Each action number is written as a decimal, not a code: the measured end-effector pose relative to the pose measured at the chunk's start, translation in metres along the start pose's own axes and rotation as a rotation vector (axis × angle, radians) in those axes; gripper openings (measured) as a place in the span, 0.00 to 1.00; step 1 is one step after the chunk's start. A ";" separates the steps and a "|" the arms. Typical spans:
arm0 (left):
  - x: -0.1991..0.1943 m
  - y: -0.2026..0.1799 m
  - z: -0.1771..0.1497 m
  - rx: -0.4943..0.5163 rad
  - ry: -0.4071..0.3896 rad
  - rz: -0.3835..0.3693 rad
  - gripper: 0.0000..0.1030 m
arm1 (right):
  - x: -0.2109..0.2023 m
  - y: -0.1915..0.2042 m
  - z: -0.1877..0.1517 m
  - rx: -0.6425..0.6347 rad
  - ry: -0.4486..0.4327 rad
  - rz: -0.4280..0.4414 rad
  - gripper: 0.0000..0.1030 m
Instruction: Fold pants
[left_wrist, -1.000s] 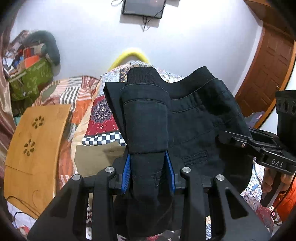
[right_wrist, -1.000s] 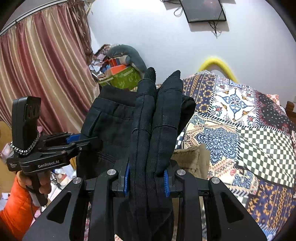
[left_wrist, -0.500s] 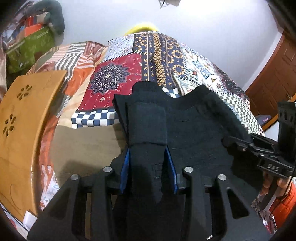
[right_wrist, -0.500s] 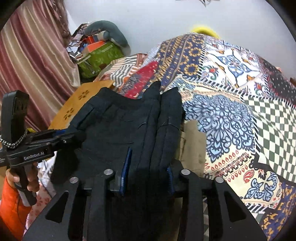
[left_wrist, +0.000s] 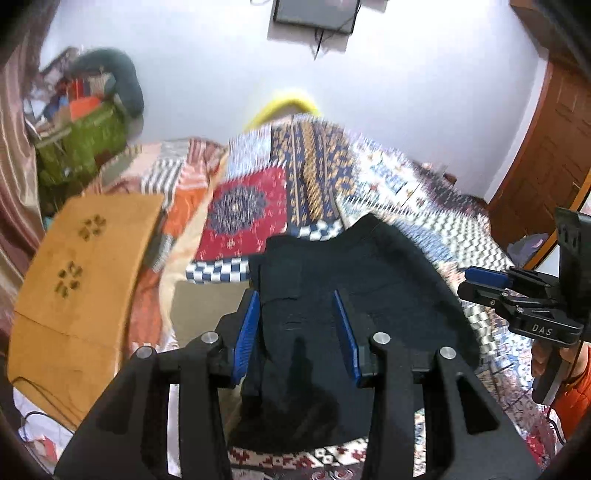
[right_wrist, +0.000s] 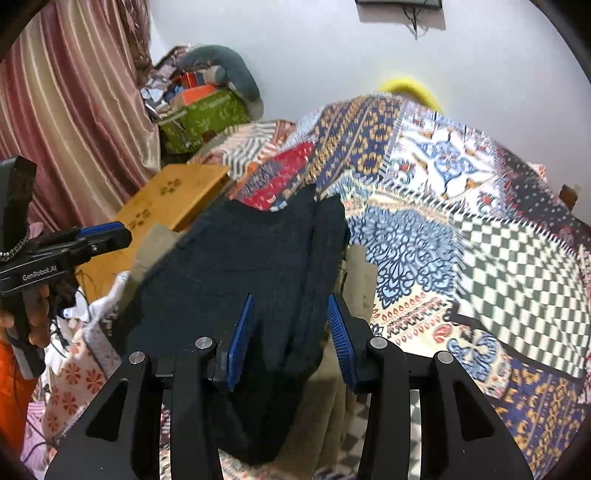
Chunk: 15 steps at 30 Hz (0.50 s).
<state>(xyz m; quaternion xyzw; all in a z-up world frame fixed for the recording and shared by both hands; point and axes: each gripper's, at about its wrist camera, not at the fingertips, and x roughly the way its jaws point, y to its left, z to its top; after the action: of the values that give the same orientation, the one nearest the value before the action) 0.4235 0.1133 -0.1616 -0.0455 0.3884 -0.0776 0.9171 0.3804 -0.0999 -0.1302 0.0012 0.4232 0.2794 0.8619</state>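
The black pants (left_wrist: 369, 295) lie folded on the patchwork bedspread (left_wrist: 314, 177), on top of a tan garment (left_wrist: 199, 302). My left gripper (left_wrist: 297, 306) is open, its blue pads on either side of the pants' left edge and apart from the cloth. My right gripper (right_wrist: 290, 310) is open over the pants (right_wrist: 240, 273) at their right edge, where a thick folded ridge runs between the jaws. Each gripper shows in the other's view: the right one (left_wrist: 487, 280) and the left one (right_wrist: 107, 236), both with jaws parted.
A wooden lap table (left_wrist: 81, 280) stands at the bed's left side. A green bag and a clutter pile (right_wrist: 207, 114) sit by the striped curtain (right_wrist: 74, 92). A wooden door (left_wrist: 546, 147) is at the right. The tan garment (right_wrist: 354, 273) sticks out beside the pants.
Both grippers lowered the pants onto the bed, then opened and let go. The pants now lie flat instead of hanging from the jaws.
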 end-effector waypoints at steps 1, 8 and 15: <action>-0.010 -0.004 0.001 0.005 -0.017 0.000 0.39 | -0.008 0.002 0.001 0.008 -0.043 0.000 0.37; -0.096 -0.036 0.000 0.028 -0.157 -0.014 0.39 | -0.084 0.036 0.009 -0.037 -0.185 0.011 0.37; -0.199 -0.073 -0.012 0.072 -0.323 -0.041 0.39 | -0.156 0.075 0.001 -0.083 -0.308 0.035 0.37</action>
<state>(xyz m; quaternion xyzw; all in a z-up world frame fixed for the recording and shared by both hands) 0.2708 0.0763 -0.0194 -0.0324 0.2320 -0.1018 0.9668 0.2691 -0.1113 0.0017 0.0158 0.2740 0.3082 0.9109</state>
